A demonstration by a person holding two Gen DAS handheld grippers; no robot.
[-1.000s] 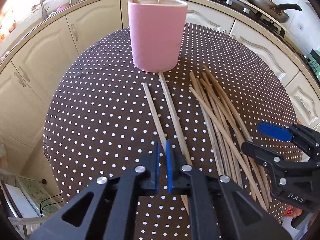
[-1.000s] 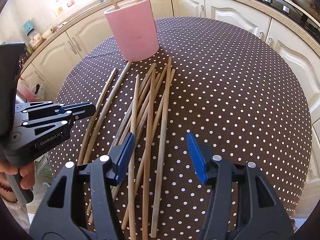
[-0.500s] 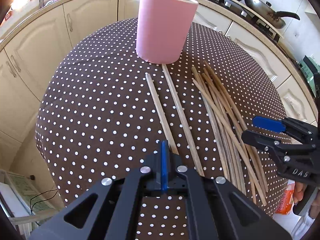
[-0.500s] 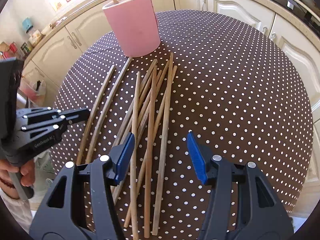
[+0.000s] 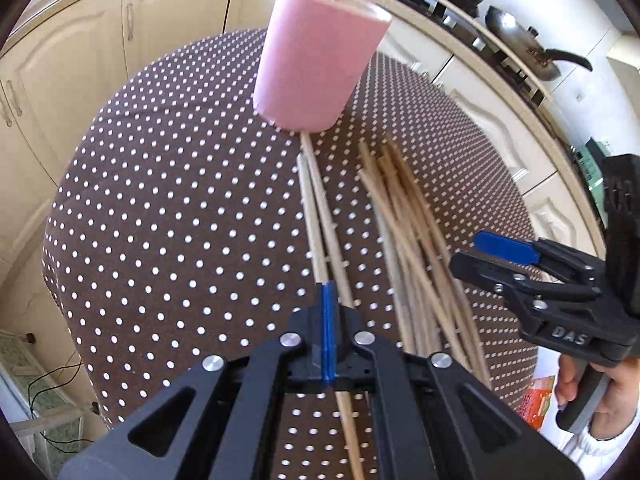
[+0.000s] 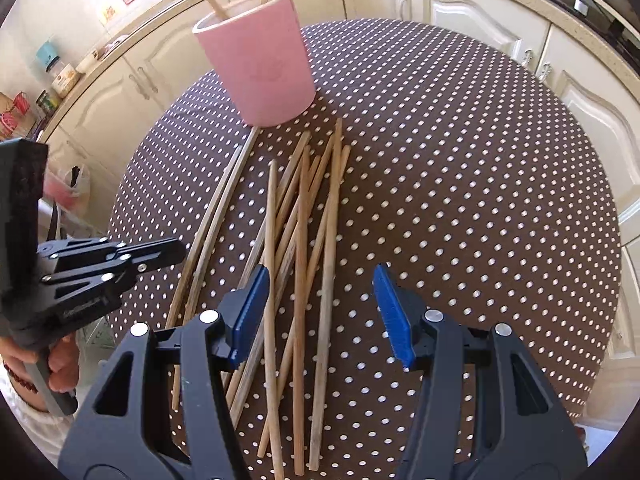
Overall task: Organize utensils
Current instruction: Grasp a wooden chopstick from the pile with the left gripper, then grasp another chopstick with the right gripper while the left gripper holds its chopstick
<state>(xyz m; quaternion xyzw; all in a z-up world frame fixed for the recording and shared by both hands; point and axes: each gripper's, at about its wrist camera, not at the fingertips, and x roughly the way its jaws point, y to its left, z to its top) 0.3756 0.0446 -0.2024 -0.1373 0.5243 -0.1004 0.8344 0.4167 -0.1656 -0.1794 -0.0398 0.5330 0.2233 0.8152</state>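
A round table (image 6: 460, 152) with a brown dotted cloth holds a pink cup (image 5: 316, 60) with two sticks poking out. A heap of wooden chopsticks (image 6: 304, 240) lies in front of the cup. The right gripper (image 6: 320, 312) hangs over the heap, jaws apart. The left gripper (image 5: 329, 300) pinches one chopstick (image 5: 310, 208) beside the heap.

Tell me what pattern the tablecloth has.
Brown with small white polka dots; the tablecloth shows best in the right wrist view.
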